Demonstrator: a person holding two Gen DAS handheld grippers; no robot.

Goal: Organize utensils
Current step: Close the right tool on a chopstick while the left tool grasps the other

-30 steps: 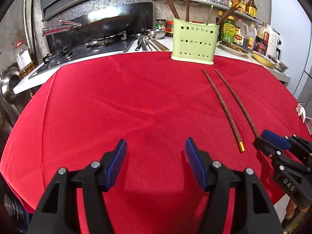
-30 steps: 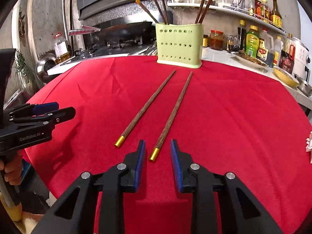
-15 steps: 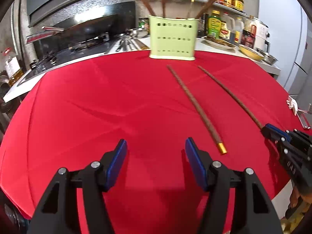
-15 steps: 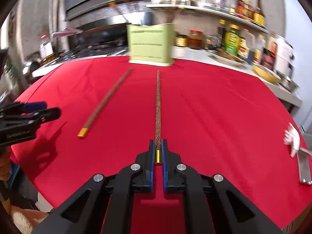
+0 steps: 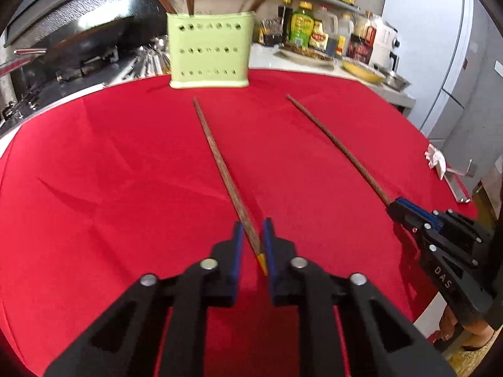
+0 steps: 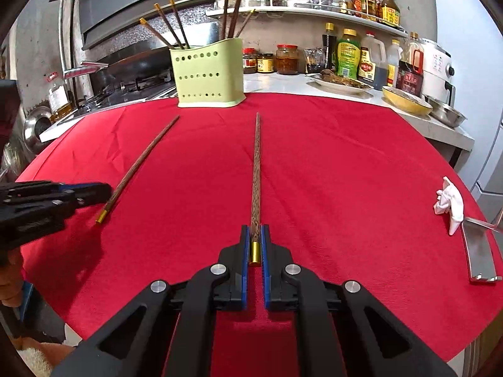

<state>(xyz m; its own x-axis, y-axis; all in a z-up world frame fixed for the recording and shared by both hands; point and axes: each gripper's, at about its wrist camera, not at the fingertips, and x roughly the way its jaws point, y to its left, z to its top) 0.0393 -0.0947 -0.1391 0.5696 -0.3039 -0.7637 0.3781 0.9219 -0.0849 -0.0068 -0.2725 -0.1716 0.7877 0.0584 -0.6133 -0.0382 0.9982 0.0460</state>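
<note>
Two long brown chopsticks with gold ends lie on the red tablecloth (image 5: 110,172). My left gripper (image 5: 252,235) has its pads close around the gold end of the left chopstick (image 5: 220,160), with a small gap still showing on the left side. My right gripper (image 6: 255,238) is shut on the gold end of the right chopstick (image 6: 256,169), which points at the green utensil holder (image 6: 209,73). That holder (image 5: 209,55) stands at the table's far edge with several chopsticks upright in it. The right gripper (image 5: 408,210) also shows in the left wrist view, the left gripper (image 6: 94,191) in the right.
A metal tool (image 6: 478,254) and a crumpled white tissue (image 6: 449,202) lie at the table's right edge. Behind the table a counter holds bottles (image 6: 347,53), jars, a plate and bowls (image 6: 405,100). A wok on a stove (image 6: 132,72) is at the back left.
My left gripper moved right onto the left chopstick's gold end and narrowed from wide open. My right gripper stays closed on the right chopstick, having shut on it a second ago.
</note>
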